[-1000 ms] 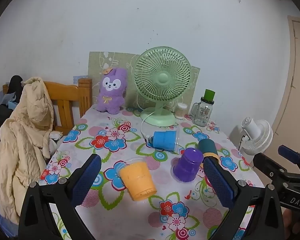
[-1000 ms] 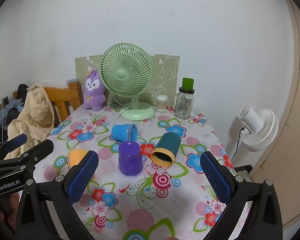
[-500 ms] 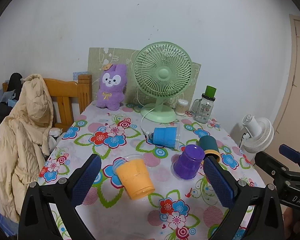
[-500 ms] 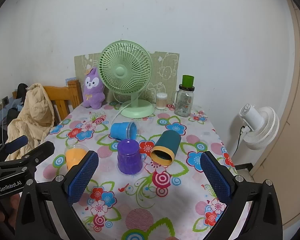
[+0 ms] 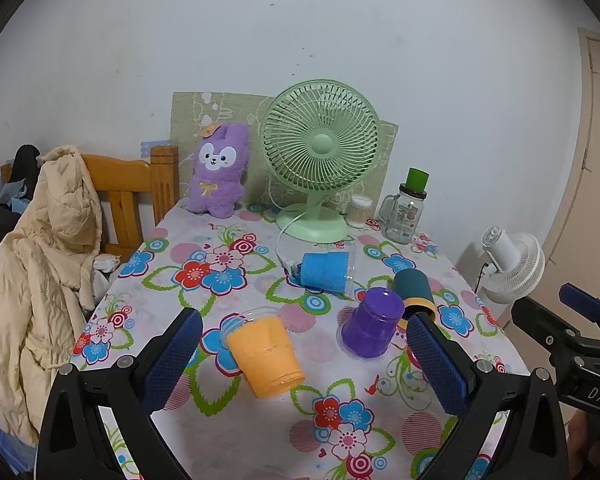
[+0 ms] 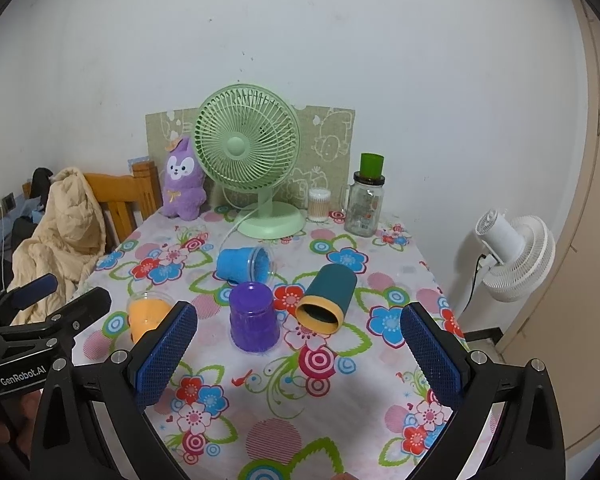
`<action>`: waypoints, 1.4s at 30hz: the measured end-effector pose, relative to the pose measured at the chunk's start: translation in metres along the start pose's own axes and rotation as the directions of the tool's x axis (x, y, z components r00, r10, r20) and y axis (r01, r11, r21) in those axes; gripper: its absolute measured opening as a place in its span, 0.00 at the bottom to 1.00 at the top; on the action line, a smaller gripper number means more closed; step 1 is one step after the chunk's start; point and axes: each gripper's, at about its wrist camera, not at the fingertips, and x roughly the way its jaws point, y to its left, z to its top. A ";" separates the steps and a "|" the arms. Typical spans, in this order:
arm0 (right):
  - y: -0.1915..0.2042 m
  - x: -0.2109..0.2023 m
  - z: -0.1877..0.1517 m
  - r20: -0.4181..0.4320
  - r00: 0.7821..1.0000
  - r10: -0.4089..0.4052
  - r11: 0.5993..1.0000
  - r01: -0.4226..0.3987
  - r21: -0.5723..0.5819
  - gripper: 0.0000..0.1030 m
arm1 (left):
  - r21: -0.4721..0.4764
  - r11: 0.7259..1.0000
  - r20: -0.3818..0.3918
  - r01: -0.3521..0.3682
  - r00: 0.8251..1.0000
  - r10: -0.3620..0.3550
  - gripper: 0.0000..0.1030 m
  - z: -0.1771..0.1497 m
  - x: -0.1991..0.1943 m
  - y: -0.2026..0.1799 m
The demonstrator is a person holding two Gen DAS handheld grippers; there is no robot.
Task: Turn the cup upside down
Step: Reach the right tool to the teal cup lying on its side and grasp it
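Several cups sit on the flowered table (image 5: 236, 432). An orange cup (image 5: 265, 354) stands upside down near the front left; in the right wrist view (image 6: 146, 316) it is partly behind a finger. A purple cup (image 5: 372, 328) (image 6: 254, 316) stands upside down. A blue cup (image 5: 326, 272) (image 6: 242, 264) and a dark teal cup with a yellow rim (image 5: 414, 292) (image 6: 328, 298) lie on their sides. My left gripper (image 5: 304, 364) is open and empty, above the table, with the orange cup between its fingers in view. My right gripper (image 6: 300, 354) is open and empty, short of the purple and teal cups.
A green fan (image 5: 320, 160), a purple plush rabbit (image 5: 218, 170), a glass jar with a green lid (image 5: 406, 212) and a small swab jar (image 5: 358, 210) stand along the back. A wooden chair with a beige coat (image 5: 40, 264) is left. A white fan (image 5: 512, 264) stands right.
Both grippers have pulled back and risen slightly; the cups appear a little farther and lower in view. The cups have not moved.
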 end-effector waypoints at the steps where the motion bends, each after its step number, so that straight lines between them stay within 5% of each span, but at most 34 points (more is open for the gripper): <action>1: 0.000 0.000 0.000 -0.003 1.000 -0.001 1.000 0.001 -0.001 1.00 | 0.000 1.000 0.000 -0.002 1.000 0.002 1.00 0.000 0.000 -0.001; 20: -0.020 0.026 -0.002 -0.073 0.997 0.013 0.999 -0.010 0.052 1.00 | 0.029 0.999 -0.060 0.020 0.998 -0.018 1.00 -0.005 0.027 -0.013; 36: -0.053 0.115 0.021 -0.223 0.975 0.011 0.993 0.016 0.121 1.00 | 0.176 0.977 -0.179 0.118 0.980 -0.086 1.00 0.013 0.096 -0.058; 42: -0.067 0.164 0.023 -0.311 0.946 0.093 0.973 -0.020 0.230 1.00 | 0.264 0.956 -0.189 0.129 0.979 -0.080 1.00 0.016 0.114 -0.078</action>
